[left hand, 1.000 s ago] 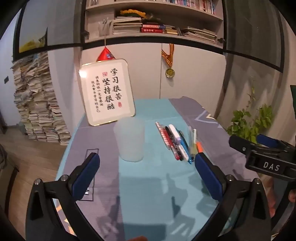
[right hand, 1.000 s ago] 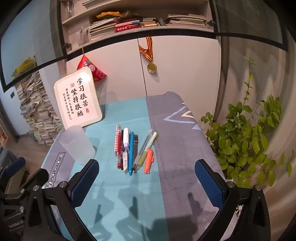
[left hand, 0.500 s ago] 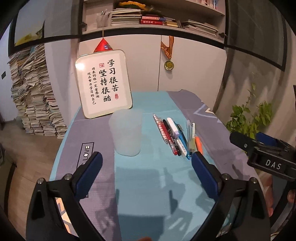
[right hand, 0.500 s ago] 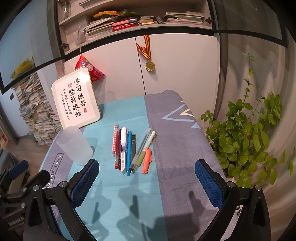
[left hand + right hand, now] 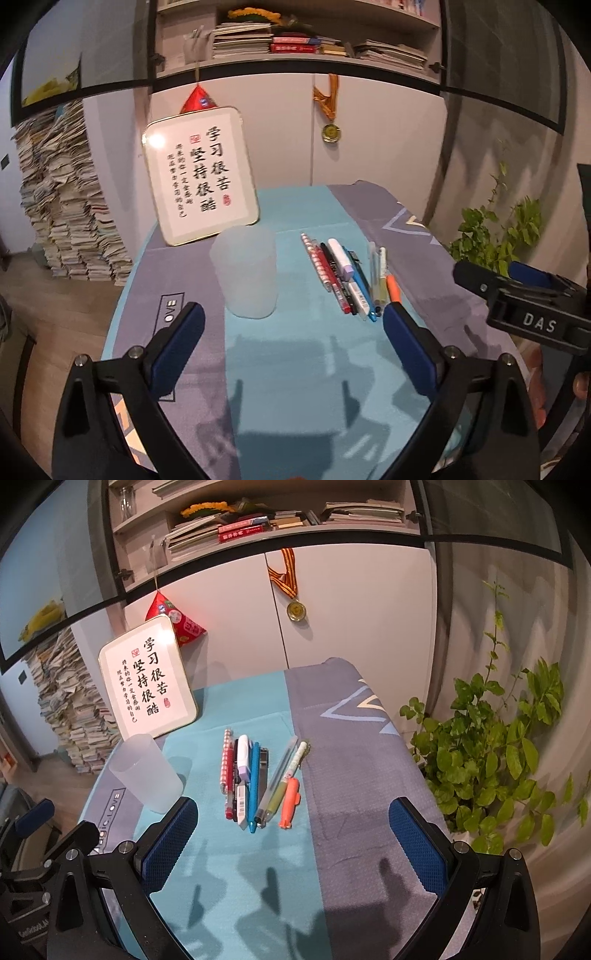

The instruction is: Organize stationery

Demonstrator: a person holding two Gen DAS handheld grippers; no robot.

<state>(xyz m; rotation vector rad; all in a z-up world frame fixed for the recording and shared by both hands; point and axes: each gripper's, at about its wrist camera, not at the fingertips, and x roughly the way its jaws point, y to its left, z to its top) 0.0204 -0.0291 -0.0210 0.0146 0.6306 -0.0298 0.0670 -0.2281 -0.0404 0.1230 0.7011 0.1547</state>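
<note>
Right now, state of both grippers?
Left gripper: open, holding nothing, above the cloth short of the cup.
Right gripper: open, holding nothing, short of the pens.

One cup, eight pens.

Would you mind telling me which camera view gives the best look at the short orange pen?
The right wrist view: the orange pen lies whole and unobstructed at the row's right end. In the left wrist view, the orange pen looks smaller, its near end hidden behind a gripper finger.
</note>
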